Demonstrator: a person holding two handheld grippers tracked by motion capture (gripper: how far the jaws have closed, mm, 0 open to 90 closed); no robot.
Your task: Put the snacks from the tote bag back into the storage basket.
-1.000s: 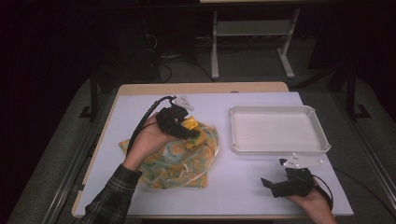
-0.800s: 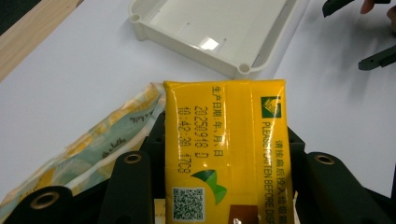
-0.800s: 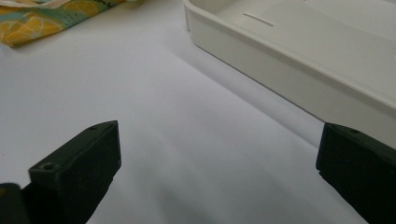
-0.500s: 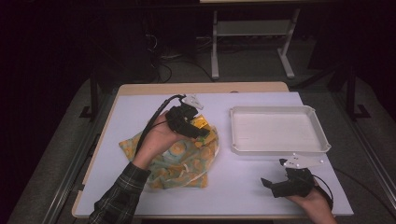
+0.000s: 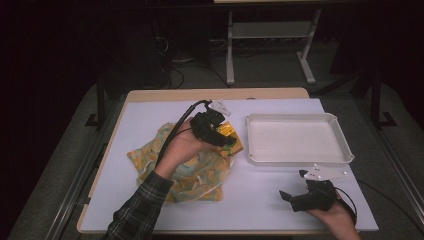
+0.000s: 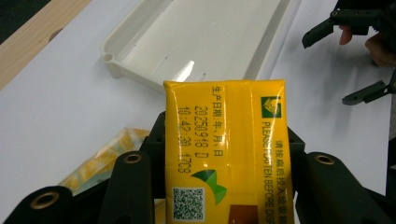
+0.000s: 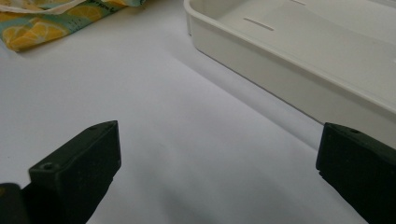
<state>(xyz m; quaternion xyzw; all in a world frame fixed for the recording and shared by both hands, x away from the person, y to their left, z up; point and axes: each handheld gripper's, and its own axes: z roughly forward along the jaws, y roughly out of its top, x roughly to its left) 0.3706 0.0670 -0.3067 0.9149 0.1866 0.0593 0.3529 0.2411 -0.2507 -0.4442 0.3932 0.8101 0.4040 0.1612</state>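
Carton (image 6: 226, 149) clamped lengthwise in left fingers (image 6: 133, 186), just left of tray (image 5: 299, 160); right gripper (image 5: 295, 196) gaping empty, below tray.

Left tool (image 5: 227, 139) carrying the yellow carton (image 5: 229, 132) shifted right across the frame, from over the middle of the lemon-print bag (image 5: 192, 167) to its right edge, now near the white tray (image 5: 251, 150). Forearm swung right with it.

The high view looks down on the table (image 5: 150, 210) from above; both gripper views, low and close, share the white tray (image 6: 154, 42)
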